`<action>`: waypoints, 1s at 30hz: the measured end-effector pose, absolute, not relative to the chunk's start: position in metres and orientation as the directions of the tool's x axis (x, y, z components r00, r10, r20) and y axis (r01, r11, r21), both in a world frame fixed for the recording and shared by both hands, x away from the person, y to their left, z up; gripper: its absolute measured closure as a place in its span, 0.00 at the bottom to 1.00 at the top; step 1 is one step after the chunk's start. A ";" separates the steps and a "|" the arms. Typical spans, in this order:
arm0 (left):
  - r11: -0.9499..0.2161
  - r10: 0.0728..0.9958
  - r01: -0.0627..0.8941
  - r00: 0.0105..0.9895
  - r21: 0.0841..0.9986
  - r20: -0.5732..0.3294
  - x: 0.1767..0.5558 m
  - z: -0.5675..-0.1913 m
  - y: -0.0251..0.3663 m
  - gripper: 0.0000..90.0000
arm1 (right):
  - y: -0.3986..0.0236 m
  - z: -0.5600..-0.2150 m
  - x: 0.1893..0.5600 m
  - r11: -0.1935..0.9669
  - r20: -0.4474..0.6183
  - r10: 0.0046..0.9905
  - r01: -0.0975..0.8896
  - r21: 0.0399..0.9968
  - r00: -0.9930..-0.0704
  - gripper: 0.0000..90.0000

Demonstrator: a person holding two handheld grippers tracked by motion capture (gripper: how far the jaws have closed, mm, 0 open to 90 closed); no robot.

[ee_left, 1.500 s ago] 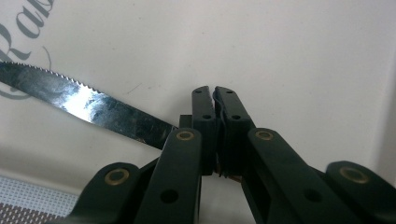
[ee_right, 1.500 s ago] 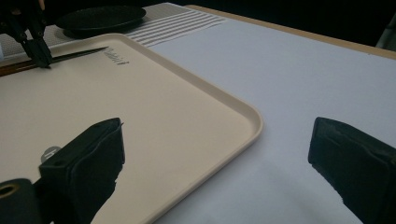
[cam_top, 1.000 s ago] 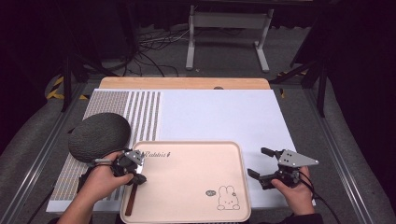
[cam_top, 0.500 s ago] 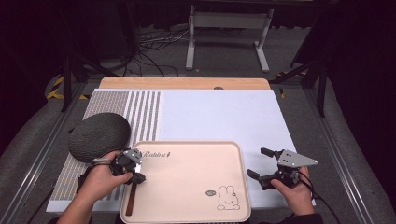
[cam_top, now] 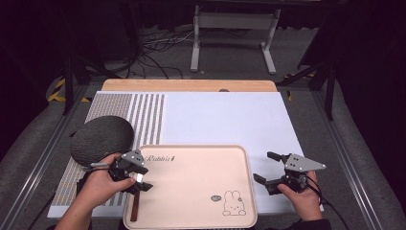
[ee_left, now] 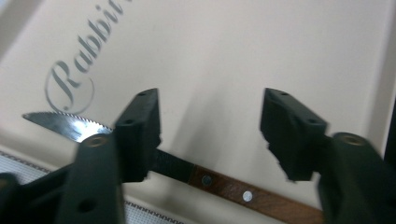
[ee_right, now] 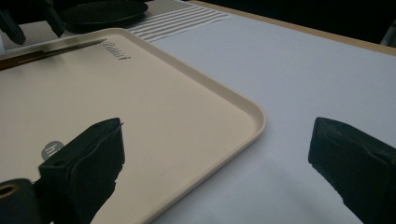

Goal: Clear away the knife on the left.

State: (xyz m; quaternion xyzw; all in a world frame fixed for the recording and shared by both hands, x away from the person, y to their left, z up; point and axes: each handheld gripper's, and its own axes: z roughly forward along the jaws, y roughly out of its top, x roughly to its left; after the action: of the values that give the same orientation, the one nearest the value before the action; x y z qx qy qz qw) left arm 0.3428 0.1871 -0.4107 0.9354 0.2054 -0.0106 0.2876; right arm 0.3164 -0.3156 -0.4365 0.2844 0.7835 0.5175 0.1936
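From the high view, the cream tray (cam_top: 191,187) is the landmark: the left gripper (cam_top: 135,178) hangs over its left edge, directly above a knife (cam_top: 134,209) that lies along that edge with its wooden handle toward the person, while the right gripper (cam_top: 268,172) waits just off the tray's right rim, over the white mat (cam_top: 225,120). A dark round plate (cam_top: 100,139) sits just beyond the tray's far-left corner. In the left gripper view the left gripper (ee_left: 210,135) has its jaws spread wide and holds nothing; the knife (ee_left: 196,175) lies flat on the tray (ee_left: 243,56) beneath them, serrated tip beside the printed lettering. The step looks like picking it up: better to straddle the wooden handle than the blade, come down until the pads flank it, then close squarely so it does not twist. In the right gripper view the right gripper (ee_right: 215,154) is likewise wide open and empty, straddling the tray's (ee_right: 196,93) near corner.
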 end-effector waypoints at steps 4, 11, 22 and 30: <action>-0.709 0.374 0.350 0.923 0.612 -0.095 0.337 -0.403 0.194 0.21 | -0.316 -0.436 0.316 0.299 -0.010 0.647 0.241 0.923 -0.763 0.05; -0.589 0.389 0.298 0.919 0.751 -0.060 0.327 -0.399 0.219 0.12 | -0.315 -0.434 0.316 0.298 -0.015 0.646 0.234 0.926 -0.763 0.05; -0.385 0.446 0.256 0.893 0.887 -0.064 0.314 -0.412 0.265 0.10 | -0.316 -0.433 0.315 0.280 -0.014 0.653 0.225 0.933 -0.757 0.05; -0.295 0.484 0.214 0.874 0.931 -0.047 0.306 -0.430 0.289 0.09 | -0.317 -0.432 0.315 0.266 -0.011 0.658 0.218 0.939 -0.753 0.05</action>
State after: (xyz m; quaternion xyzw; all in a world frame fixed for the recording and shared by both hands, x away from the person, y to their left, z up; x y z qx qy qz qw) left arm 0.3064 0.2890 -0.4298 0.7955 0.2191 0.1224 0.5516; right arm 0.3146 -0.3169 -0.4323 0.2849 0.7687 0.5345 0.2055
